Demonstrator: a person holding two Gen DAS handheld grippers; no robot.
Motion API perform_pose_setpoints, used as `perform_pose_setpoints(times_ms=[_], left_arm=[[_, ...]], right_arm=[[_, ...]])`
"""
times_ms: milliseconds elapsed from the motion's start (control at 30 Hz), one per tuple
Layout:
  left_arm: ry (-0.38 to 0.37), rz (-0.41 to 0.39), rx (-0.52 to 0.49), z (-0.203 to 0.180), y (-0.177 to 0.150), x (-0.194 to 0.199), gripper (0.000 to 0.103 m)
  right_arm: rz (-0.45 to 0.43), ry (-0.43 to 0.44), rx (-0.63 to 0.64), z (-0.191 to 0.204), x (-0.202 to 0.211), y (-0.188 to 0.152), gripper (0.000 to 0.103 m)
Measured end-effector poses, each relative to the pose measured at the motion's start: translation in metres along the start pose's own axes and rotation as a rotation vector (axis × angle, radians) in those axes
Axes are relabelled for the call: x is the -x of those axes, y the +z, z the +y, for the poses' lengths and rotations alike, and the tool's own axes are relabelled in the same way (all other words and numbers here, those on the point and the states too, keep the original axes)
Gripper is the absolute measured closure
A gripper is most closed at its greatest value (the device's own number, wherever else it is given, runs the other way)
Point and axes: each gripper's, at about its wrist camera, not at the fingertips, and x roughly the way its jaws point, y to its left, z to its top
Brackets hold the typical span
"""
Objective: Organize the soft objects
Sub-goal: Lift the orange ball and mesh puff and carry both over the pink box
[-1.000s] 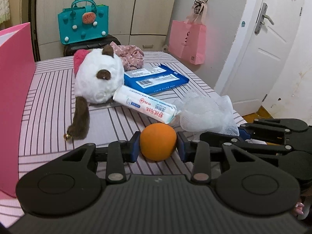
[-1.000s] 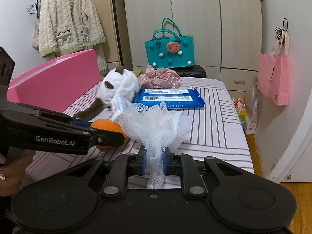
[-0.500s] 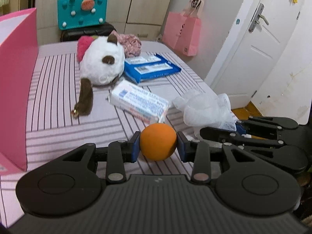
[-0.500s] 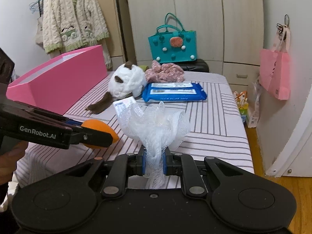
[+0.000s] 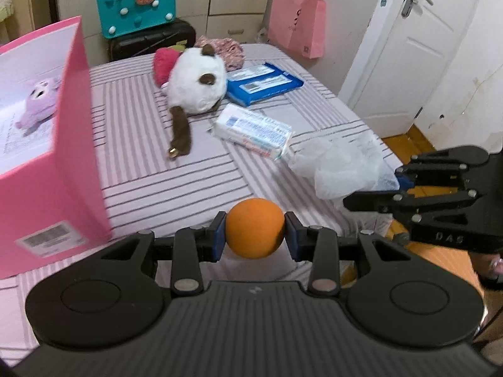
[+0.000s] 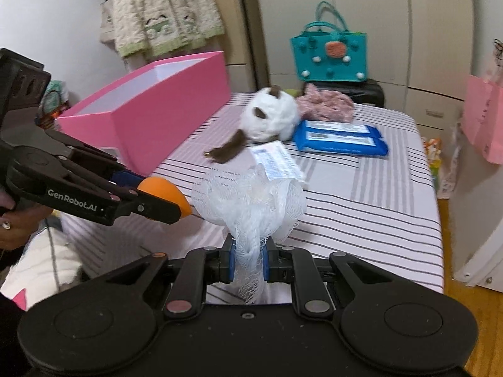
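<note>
Orange ball clamped in left tongs; mesh pouf in right tongs.

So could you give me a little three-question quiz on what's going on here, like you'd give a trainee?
1. True or false: the left gripper is shut on an orange ball.
2. What does the right gripper hold? A) plush toy B) white mesh sponge C) blue pack
3. Fill in: the plush toy lies on the striped ____.

Key
1. True: both pads press the ball's sides.
2. B: the mesh sponge is pinched at its lower end between the pads.
3. Bed; the blue pack and a white pack lie there too, beside the pink box.
</note>
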Motion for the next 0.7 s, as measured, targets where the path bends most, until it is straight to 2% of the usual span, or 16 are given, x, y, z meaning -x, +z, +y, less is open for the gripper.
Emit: perform_pose_setpoints(times_ms=[267, 567, 700], left_arm=[[-0.005, 0.083, 0.026, 0.020, -0.005, 0.030, 0.066], [0.041, 0.096, 0.017, 0.032, -0.010, 0.068, 0.066], [0.025, 0.102, 0.028, 0.039, -0.013, 0.082, 0.066]], right_arm=[[0.081, 0.132, 0.016, 0.024, 0.001, 0.024, 0.085], [0.171, 0.223, 0.041, 0.051, 0.003, 0.048, 0.085], [0.195, 0.258, 0.061, 0.064, 0.004, 0.057, 0.084]])
